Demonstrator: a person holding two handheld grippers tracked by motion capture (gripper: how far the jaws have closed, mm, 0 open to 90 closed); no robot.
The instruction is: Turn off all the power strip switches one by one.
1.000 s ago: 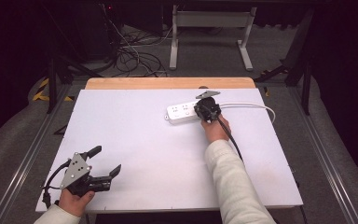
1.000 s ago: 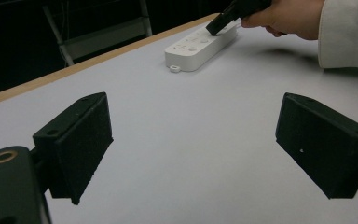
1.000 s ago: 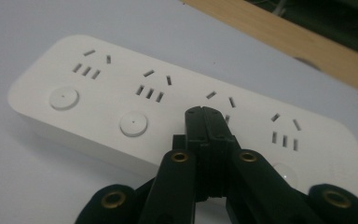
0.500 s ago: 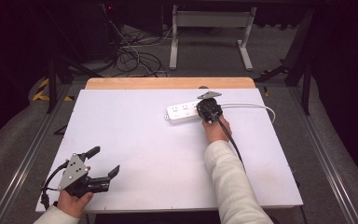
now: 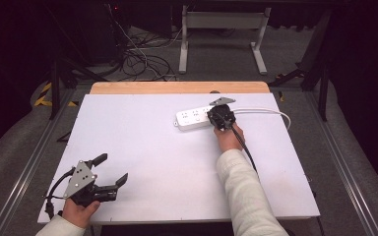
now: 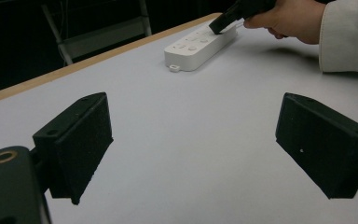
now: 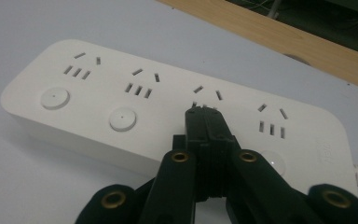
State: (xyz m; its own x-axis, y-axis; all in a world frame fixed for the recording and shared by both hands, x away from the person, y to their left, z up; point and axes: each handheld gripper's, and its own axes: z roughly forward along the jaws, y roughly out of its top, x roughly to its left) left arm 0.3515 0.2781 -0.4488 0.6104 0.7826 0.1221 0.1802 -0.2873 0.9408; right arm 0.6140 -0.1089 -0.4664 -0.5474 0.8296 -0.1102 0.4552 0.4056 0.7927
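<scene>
A white power strip (image 5: 193, 118) (image 6: 200, 44) (image 7: 121, 93) with several sockets and round buttons lies flat at the far middle of the white table (image 5: 152, 147). My right gripper (image 5: 212, 118) (image 7: 204, 114) is shut, both jaws pressed together with nothing between them. Its tips sit on the strip's top at the third socket, and the jaws hide that socket's button. In the left gripper view, the right gripper (image 6: 216, 29) touches the strip's far end. My left gripper (image 5: 112, 168) (image 6: 191, 140) stands open and holds nothing, low over the table's near left corner.
The strip's white cord (image 5: 275, 112) loops off to the right across the table. A wooden strip (image 5: 177, 87) runs along the table's far edge. Beyond it are floor cables (image 5: 142, 59) and a metal frame (image 5: 221, 29).
</scene>
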